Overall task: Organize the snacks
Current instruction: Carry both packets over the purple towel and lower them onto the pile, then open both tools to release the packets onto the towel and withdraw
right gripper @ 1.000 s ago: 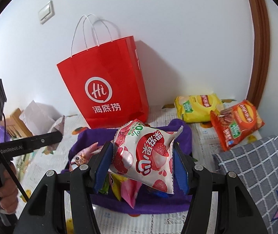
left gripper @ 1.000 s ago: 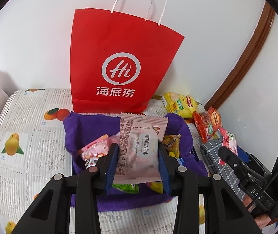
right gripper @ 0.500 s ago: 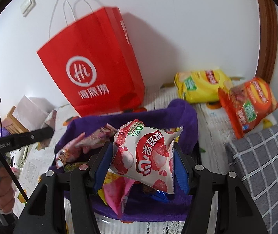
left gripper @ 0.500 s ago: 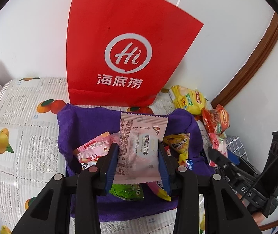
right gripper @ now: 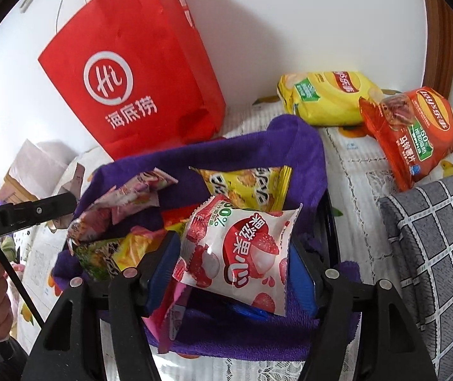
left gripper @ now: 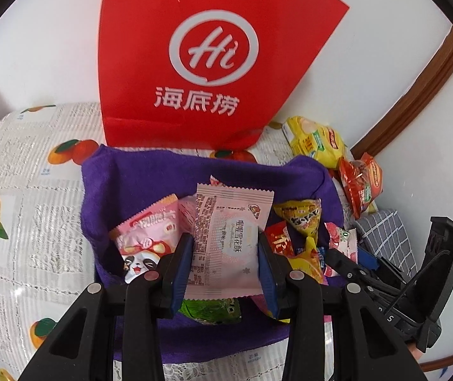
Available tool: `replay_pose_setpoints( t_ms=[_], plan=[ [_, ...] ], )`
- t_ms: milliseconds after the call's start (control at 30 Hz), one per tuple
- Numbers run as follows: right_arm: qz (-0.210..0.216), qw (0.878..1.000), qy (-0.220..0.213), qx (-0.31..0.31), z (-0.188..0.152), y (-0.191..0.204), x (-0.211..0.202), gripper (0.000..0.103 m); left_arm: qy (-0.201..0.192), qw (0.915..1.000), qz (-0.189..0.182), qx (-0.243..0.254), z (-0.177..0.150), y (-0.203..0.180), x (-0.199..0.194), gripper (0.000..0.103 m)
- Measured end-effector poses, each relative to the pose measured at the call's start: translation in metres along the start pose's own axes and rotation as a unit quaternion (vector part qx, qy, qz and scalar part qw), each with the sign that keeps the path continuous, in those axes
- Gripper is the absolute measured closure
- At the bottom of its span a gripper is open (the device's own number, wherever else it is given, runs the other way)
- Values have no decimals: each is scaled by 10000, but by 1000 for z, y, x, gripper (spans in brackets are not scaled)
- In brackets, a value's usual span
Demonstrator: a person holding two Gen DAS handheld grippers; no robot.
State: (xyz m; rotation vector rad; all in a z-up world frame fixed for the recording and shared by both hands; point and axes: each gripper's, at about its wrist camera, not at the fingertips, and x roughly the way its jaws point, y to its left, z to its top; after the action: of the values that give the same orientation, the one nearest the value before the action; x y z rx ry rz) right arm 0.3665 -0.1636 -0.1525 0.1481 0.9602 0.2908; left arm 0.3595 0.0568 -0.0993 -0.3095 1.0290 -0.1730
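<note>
My left gripper [left gripper: 226, 270] has its jaws clamped on an upright pale pink snack packet [left gripper: 229, 241], held over the purple-lined basket [left gripper: 150, 184] of mixed snacks, which stands on the fruit-print table [left gripper: 20, 190] in front of the red paper bag [left gripper: 194, 63]. My right gripper [right gripper: 233, 273] has its jaws clamped on a tilted red-and-white lychee packet [right gripper: 242, 254] above the same basket. To the right, a yellow chip bag [right gripper: 328, 98] and an orange chip bag [right gripper: 414, 130] lie on the table, beside a grey checked cushion [right gripper: 433, 254].

"hi" on red paper bag [left gripper: 194, 63]
</note>
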Motion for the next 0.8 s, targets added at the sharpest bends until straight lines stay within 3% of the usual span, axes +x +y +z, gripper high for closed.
replay_pose_setpoints(
  t_ms=[233, 467, 800],
  plan=[
    [1, 10000, -32, -76, -3, 2, 0, 32, 187, 9997, 142, 58, -2, -2, 12, 66],
    [234, 9993, -287, -44, -3, 6, -10, 18, 329, 9992, 211, 48, -6, 1, 20, 65],
    [500, 9977, -451, 62, -2, 7, -21, 17, 335, 9994, 90, 42, -5, -1, 19, 65]
  ],
)
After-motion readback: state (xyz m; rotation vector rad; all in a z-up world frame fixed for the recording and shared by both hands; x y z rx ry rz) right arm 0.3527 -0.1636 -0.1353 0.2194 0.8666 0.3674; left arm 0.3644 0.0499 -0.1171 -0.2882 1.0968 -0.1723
